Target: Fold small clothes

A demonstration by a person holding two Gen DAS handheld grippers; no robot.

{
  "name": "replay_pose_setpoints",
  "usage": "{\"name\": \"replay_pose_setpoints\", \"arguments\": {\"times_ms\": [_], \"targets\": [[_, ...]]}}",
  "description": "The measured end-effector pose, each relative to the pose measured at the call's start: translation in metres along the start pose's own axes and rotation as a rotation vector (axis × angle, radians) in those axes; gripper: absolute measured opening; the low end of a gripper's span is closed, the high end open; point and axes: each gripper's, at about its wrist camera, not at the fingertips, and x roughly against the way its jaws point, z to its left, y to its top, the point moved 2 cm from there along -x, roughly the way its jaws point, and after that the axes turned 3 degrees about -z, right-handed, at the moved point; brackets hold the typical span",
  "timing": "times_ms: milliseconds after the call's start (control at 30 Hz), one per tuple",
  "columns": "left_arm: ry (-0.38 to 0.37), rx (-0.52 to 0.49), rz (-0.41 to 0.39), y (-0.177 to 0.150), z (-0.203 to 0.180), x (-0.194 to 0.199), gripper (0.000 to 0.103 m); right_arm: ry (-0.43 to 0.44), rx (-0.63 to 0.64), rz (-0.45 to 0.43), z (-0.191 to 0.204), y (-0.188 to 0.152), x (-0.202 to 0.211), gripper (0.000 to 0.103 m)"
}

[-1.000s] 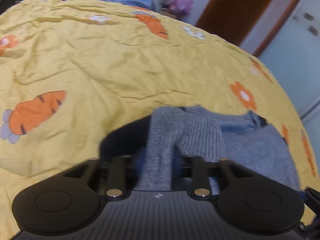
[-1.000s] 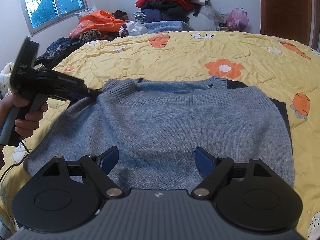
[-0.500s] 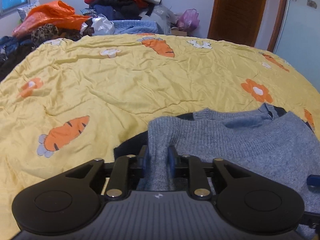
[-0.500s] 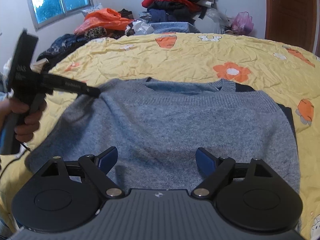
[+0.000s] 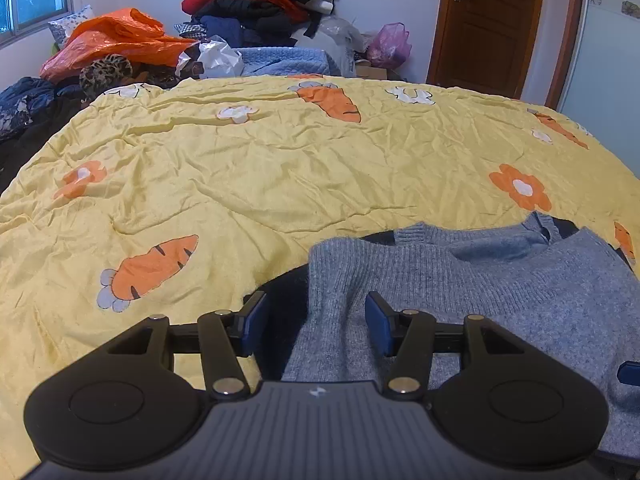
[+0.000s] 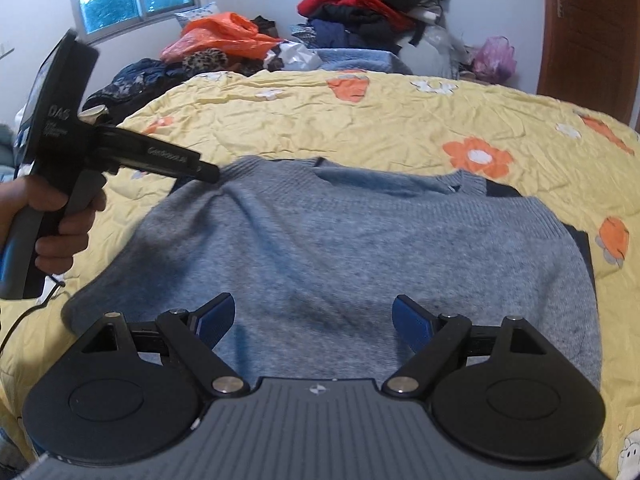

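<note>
Grey sweater (image 6: 340,248) lies flat on a yellow carrot-print bedspread (image 5: 280,168). Left gripper (image 5: 316,320), jaws opening, straddles a raised fold at its shoulder; right gripper (image 6: 312,320) hovers above, jaws wide apart.

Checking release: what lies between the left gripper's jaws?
A raised fold of the grey knitted sweater, near its shoulder, shows in the left wrist view; the left gripper jaws are opening, pads clear of it.
</note>
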Motion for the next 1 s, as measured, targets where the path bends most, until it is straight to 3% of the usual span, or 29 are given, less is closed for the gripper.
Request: {"name": "replay_pose_setpoints", "arguments": {"times_ms": [100,233,300,433,567,733,900,1000], "targets": [[0.004,0.004,-0.006,0.002,0.004,0.004,0.059,-0.012,0.044,-0.011,0.010,0.000,0.003,0.087],[-0.013,0.047,-0.033,0.008,0.025,0.011,0.076,-0.013,0.127,-0.026,0.028,-0.001,0.009,0.087],[-0.036,0.093,-0.013,0.009,0.040,0.010,0.076,0.003,0.198,-0.034,0.042,-0.005,0.012,0.089],[-0.156,0.240,0.058,0.003,0.071,0.000,0.076,0.017,0.404,-0.048,0.081,-0.020,0.018,0.094],[-0.281,0.337,0.135,-0.007,0.078,-0.016,0.076,0.018,0.604,-0.028,0.118,-0.039,0.019,0.098],[-0.363,0.370,0.179,-0.012,0.068,-0.034,0.076,-0.074,0.796,-0.011,0.144,-0.065,0.007,0.099],[-0.423,0.440,0.181,-0.005,0.065,-0.050,0.076,-0.171,0.850,-0.088,0.160,-0.064,-0.004,0.099],[-0.410,0.464,0.170,0.001,0.062,-0.057,0.074,-0.248,0.929,-0.148,0.173,-0.064,-0.015,0.096]]}}
